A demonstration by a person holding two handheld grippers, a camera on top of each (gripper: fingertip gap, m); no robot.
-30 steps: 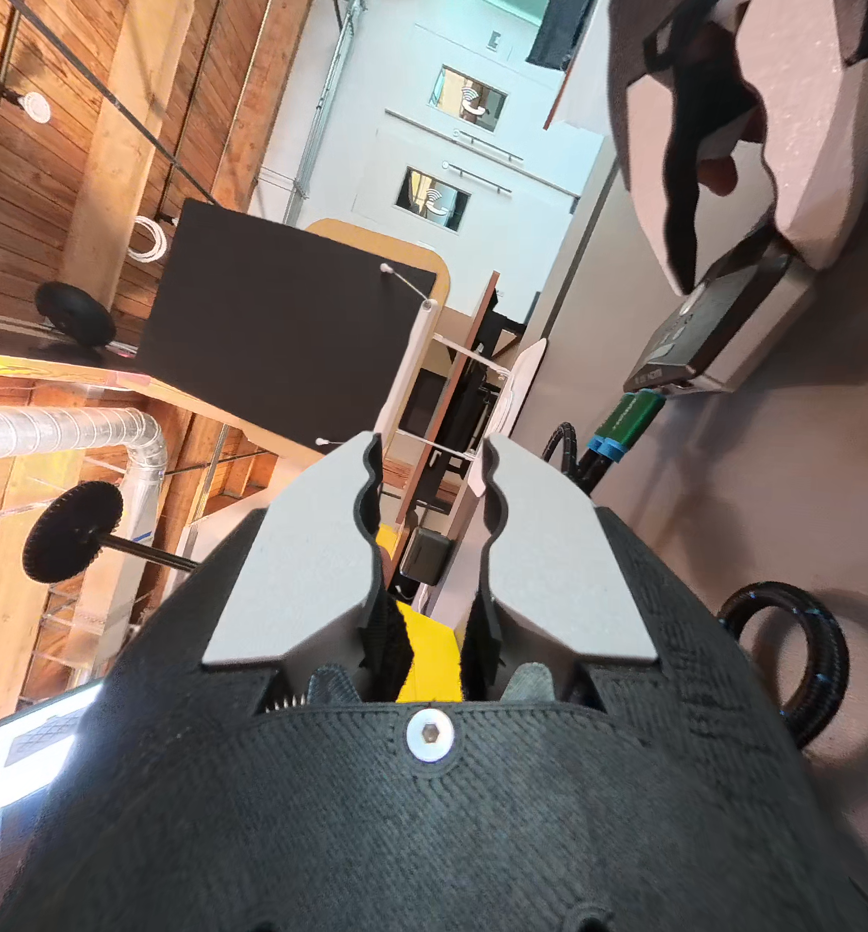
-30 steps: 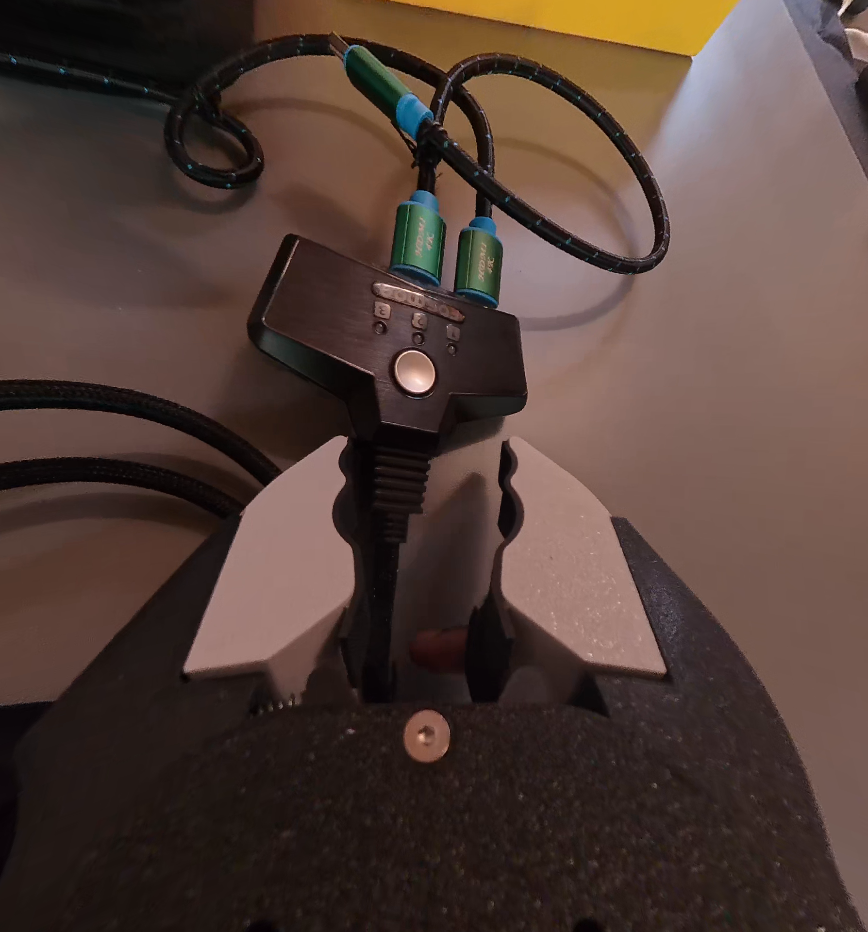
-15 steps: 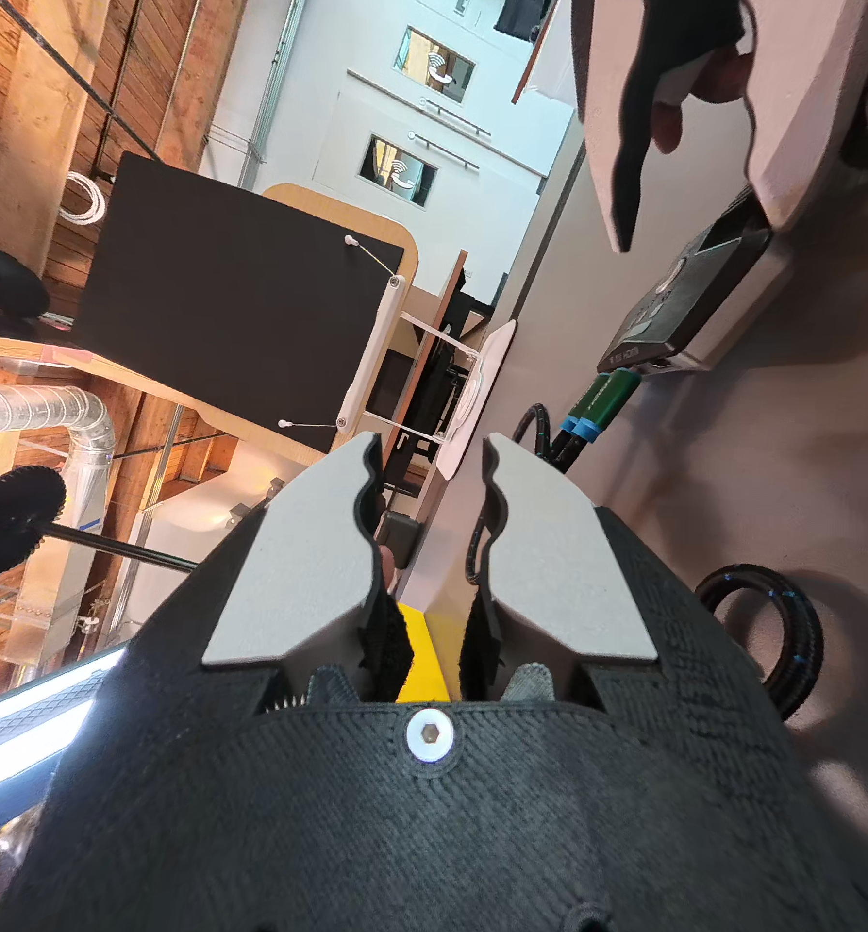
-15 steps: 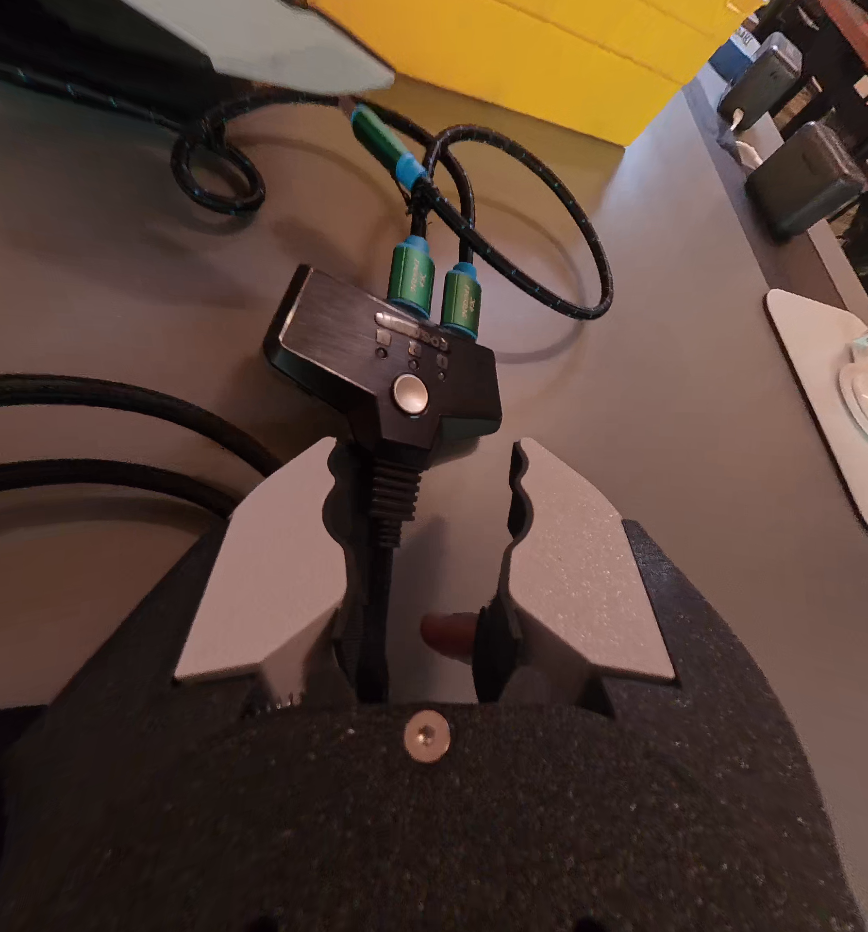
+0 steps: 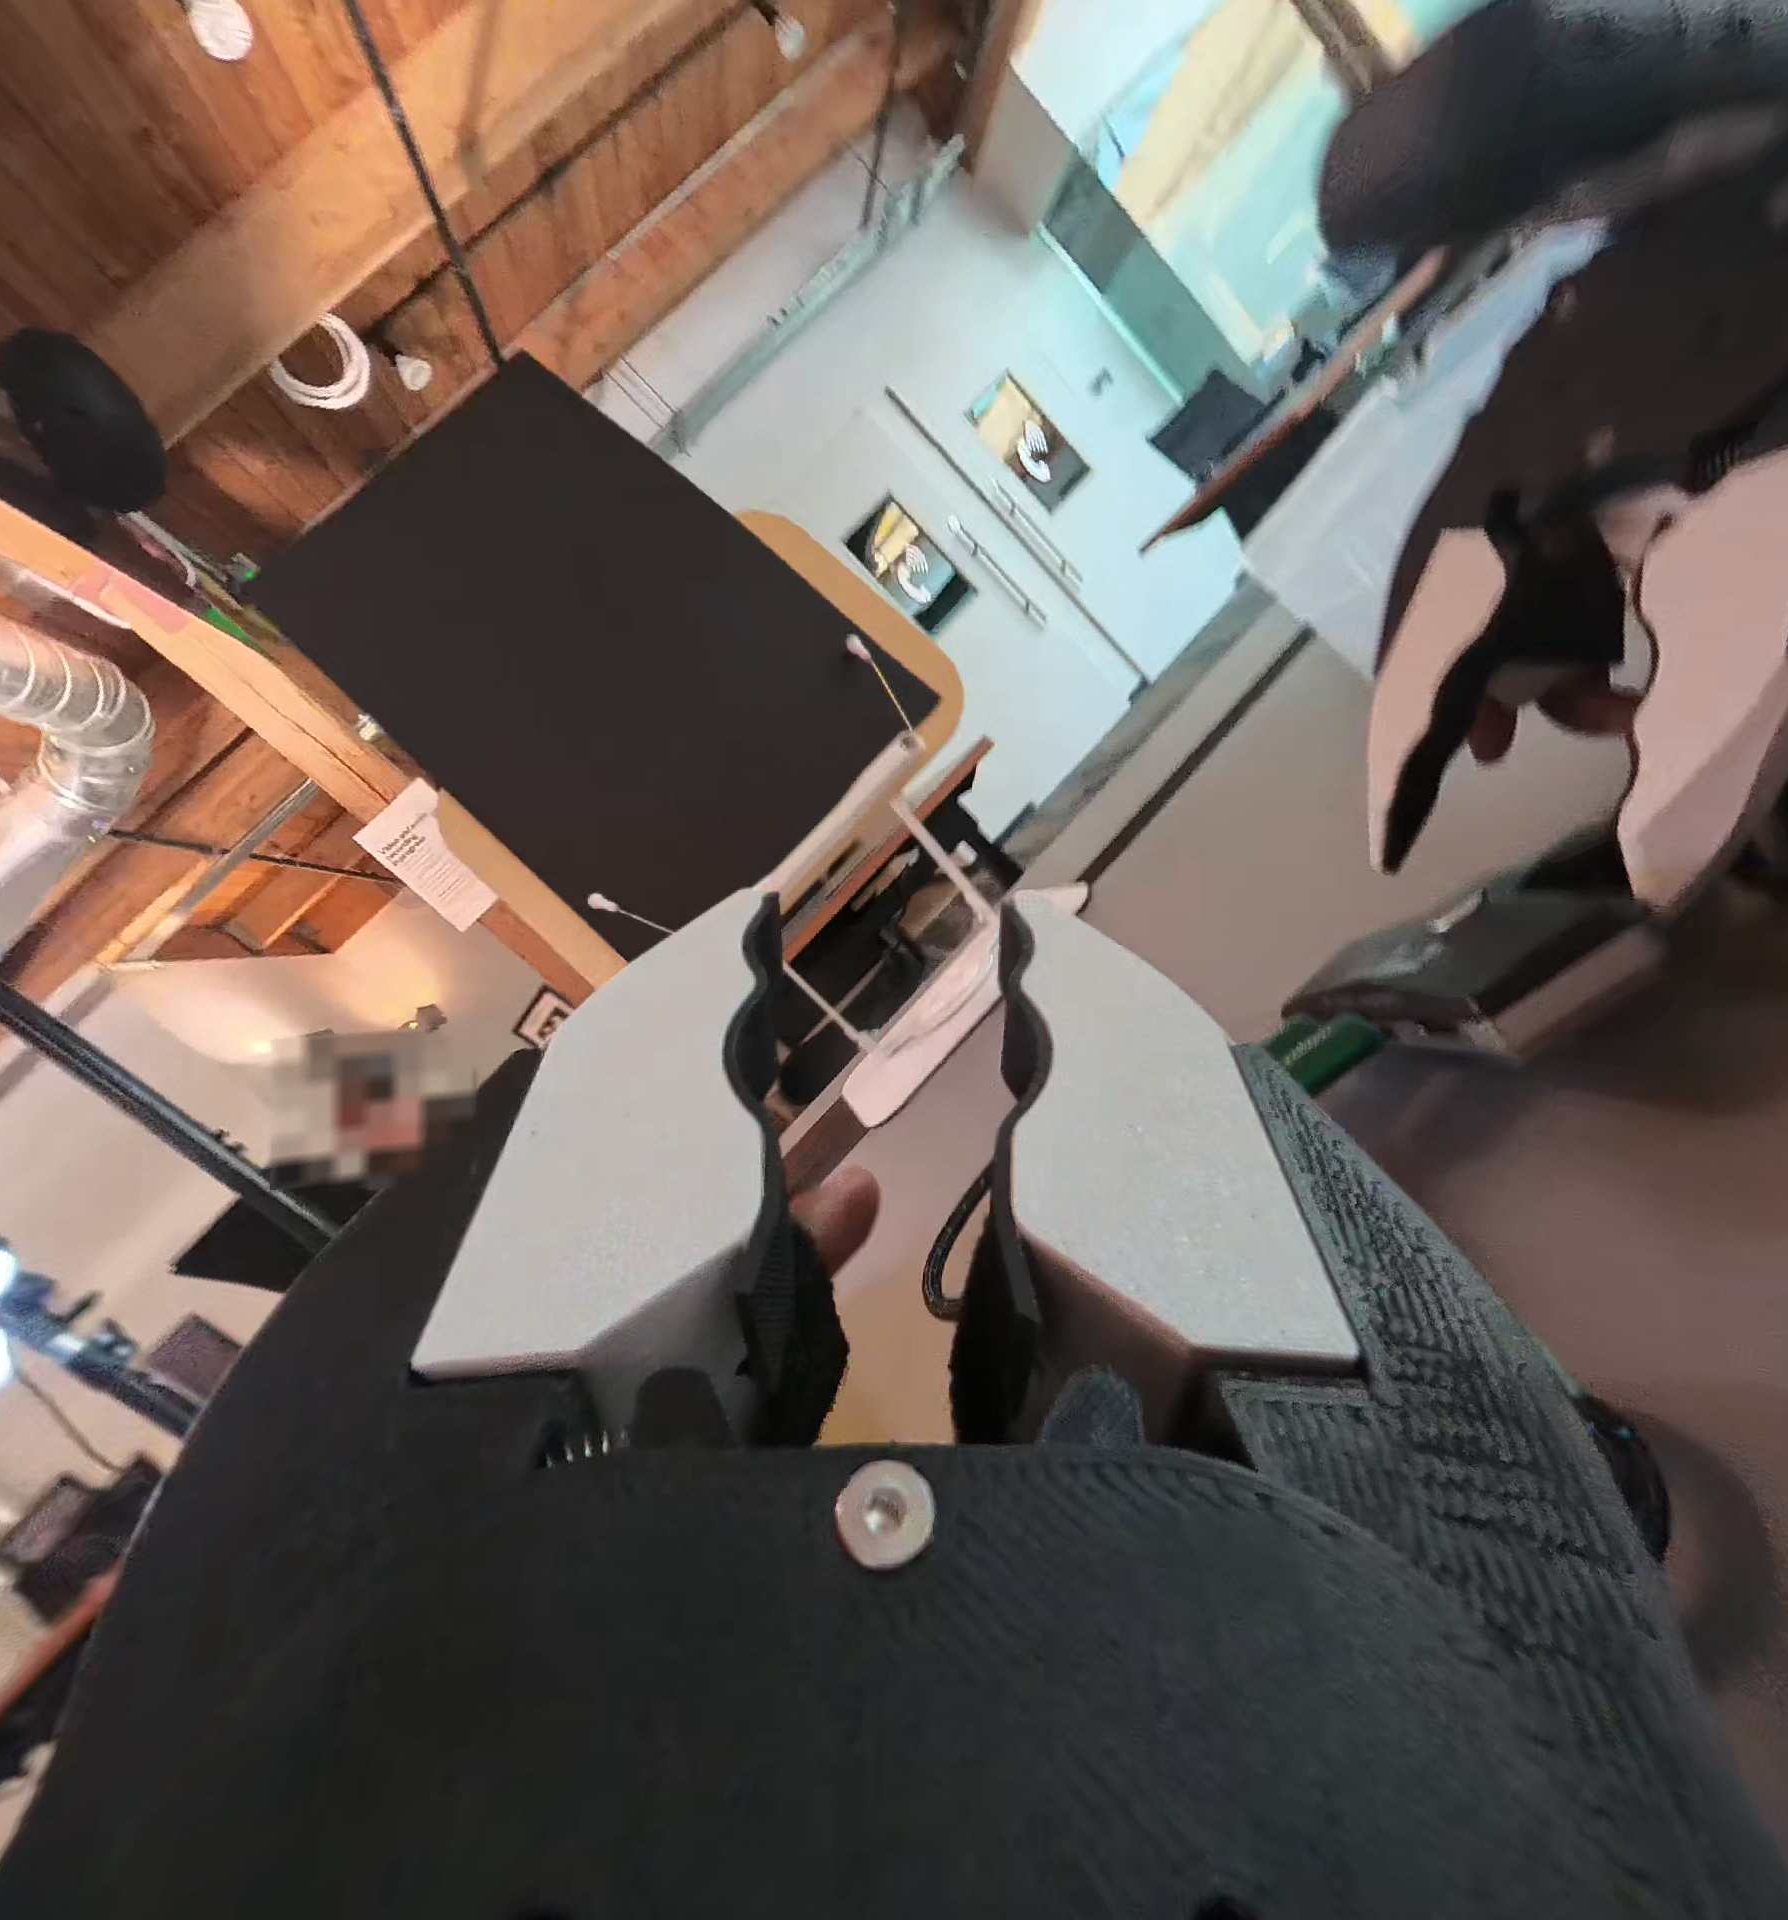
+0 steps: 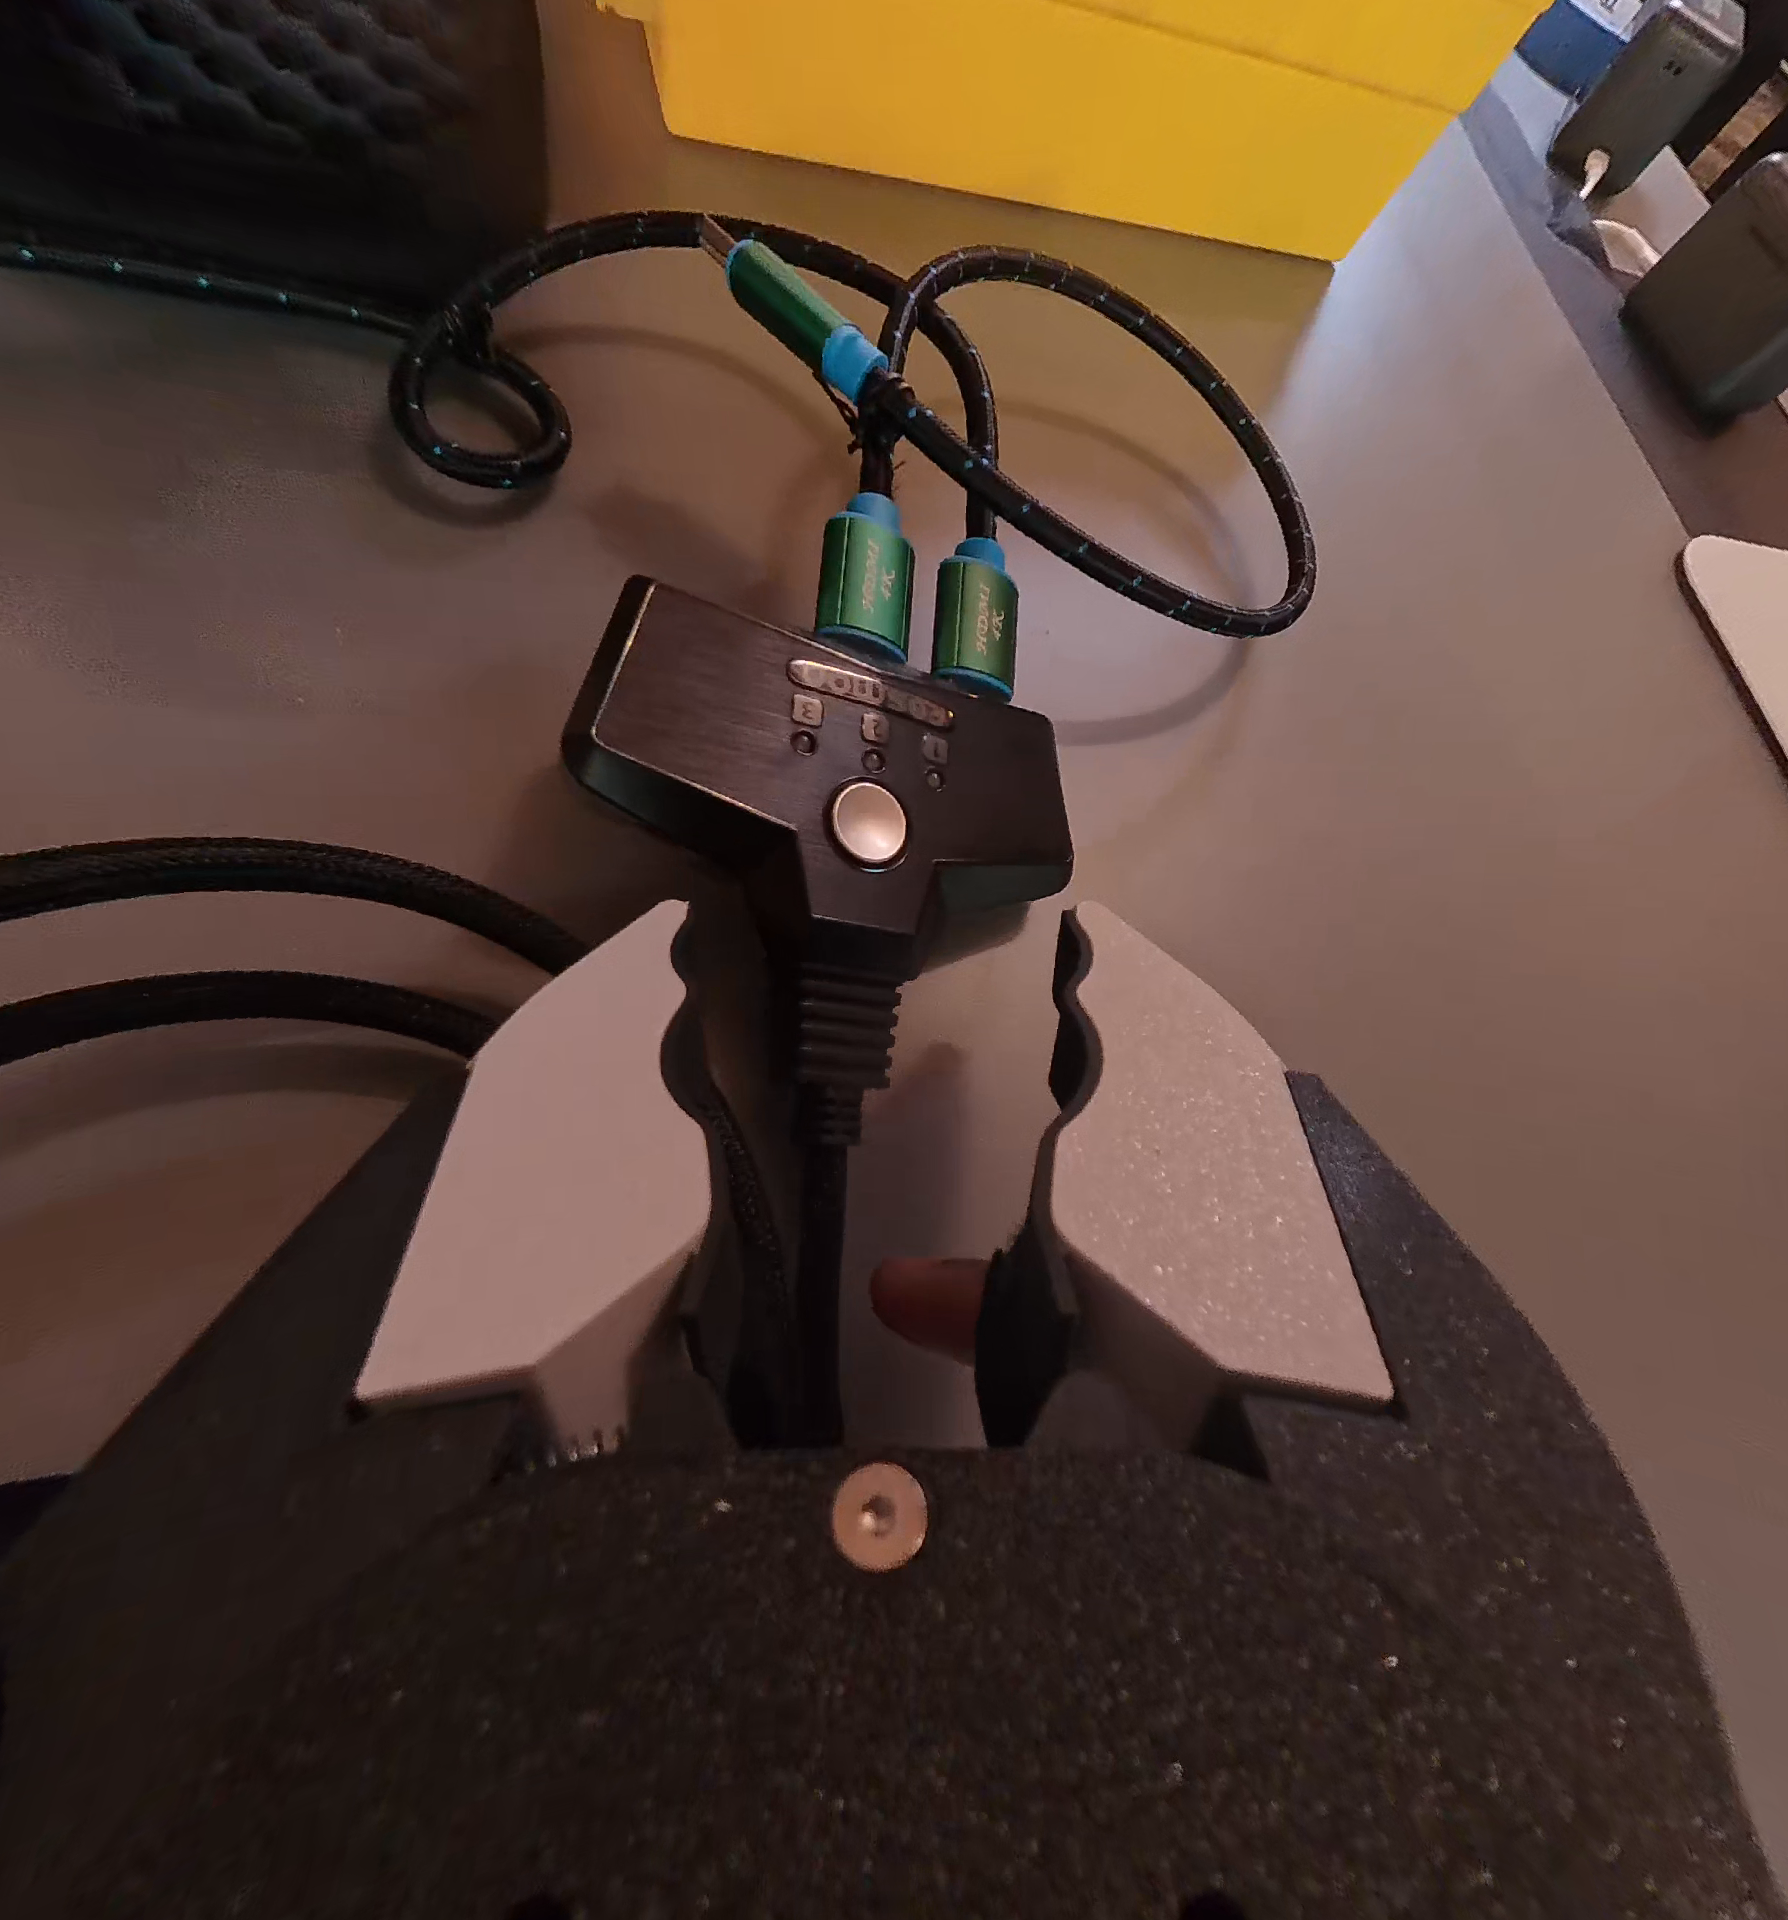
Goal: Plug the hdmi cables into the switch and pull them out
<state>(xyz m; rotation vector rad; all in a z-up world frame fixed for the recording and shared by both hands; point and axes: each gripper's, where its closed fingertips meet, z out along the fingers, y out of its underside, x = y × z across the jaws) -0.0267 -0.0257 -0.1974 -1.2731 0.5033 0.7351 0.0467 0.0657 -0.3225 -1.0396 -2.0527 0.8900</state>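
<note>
Switch (image 6: pixel 765 675): carried a silver badge of raised letters on its black top, and three small marked squares, each above an indicator dot, all upside down in the right wrist view.
Green plugs (image 6: pixel 862 582): the two plugged in side by side each bore pale lettering along the sleeve.
Paper sheet (image 5: pixel 420 868): hung on a wooden beam, its print too small to read.
Wall panels (image 5: pixel 1027 454): showed a white emblem only.
</note>
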